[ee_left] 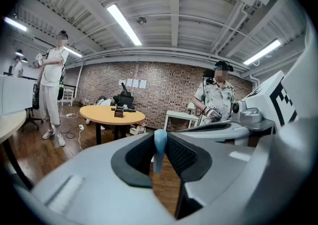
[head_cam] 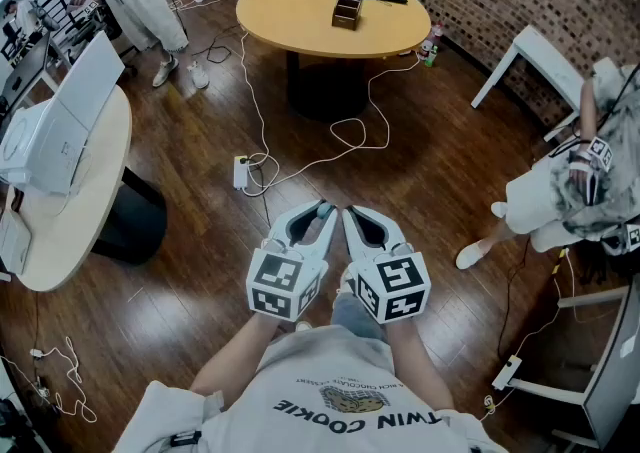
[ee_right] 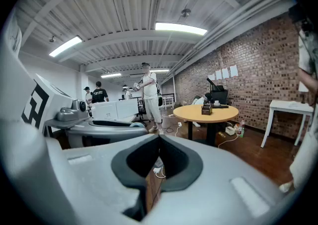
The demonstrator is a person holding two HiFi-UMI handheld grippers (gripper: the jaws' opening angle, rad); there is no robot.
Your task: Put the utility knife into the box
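While the utility knife (ee_left: pixel 159 147) is being thinly pinched by the left gripper (head_cam: pixel 322 209), right gripper (head_cam: pixel 350 213) shut and empty, a slip is being risked before the twelve-o'clock box (head_cam: pixel 347 11).

Utility knife (ee_left: pixel 159 152) mostly inside left tool (ee_left: pixel 160 135)

The operator wears a light grey short-sleeved T-shirt (head_cam: pixel 330 396) with dark printed lettering and a small graphic. The left gripper (head_cam: pixel 322 211) and right gripper (head_cam: pixel 350 213) have pale grey moulded shells, and their jaws are lined with black textured padding. Each carries a white cube (head_cam: pixel 285 286) with black square markers.
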